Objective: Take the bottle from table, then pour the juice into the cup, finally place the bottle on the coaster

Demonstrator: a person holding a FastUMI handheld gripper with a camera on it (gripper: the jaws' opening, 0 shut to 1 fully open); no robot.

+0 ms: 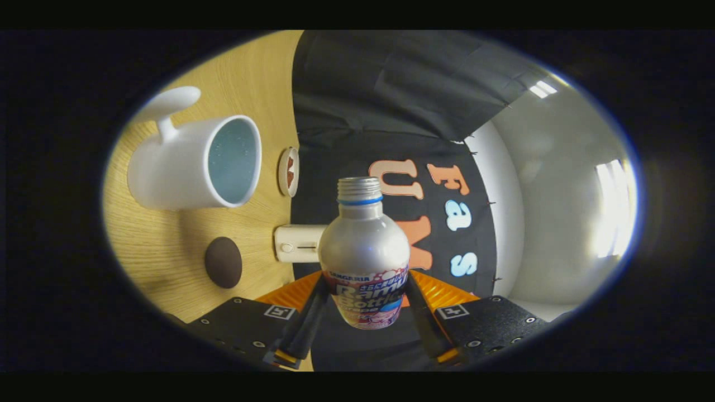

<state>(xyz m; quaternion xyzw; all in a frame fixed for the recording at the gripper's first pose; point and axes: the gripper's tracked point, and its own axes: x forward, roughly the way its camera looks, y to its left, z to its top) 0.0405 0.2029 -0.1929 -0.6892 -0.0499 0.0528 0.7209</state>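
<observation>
A silver bottle (363,251) with a printed label and an open, capless threaded neck sits between my fingers, and my gripper (366,290) is shut on its lower body. The whole scene is rolled sideways: the wooden table (167,245) stands along one side, so the bottle lies roughly level with it. A white cup (190,164) with a blue inside and a handle stands on the table beyond the fingers, its mouth turned toward the bottle's neck side. A dark brown oval coaster (223,262) lies on the table nearer my fingers than the cup. I see no juice stream.
A small round white and brown disc (289,171) lies just past the cup by the table's edge. A white box-shaped device (296,243) sits behind the bottle near the coaster. The black booth cloth hangs beyond, with a pale wall farther off.
</observation>
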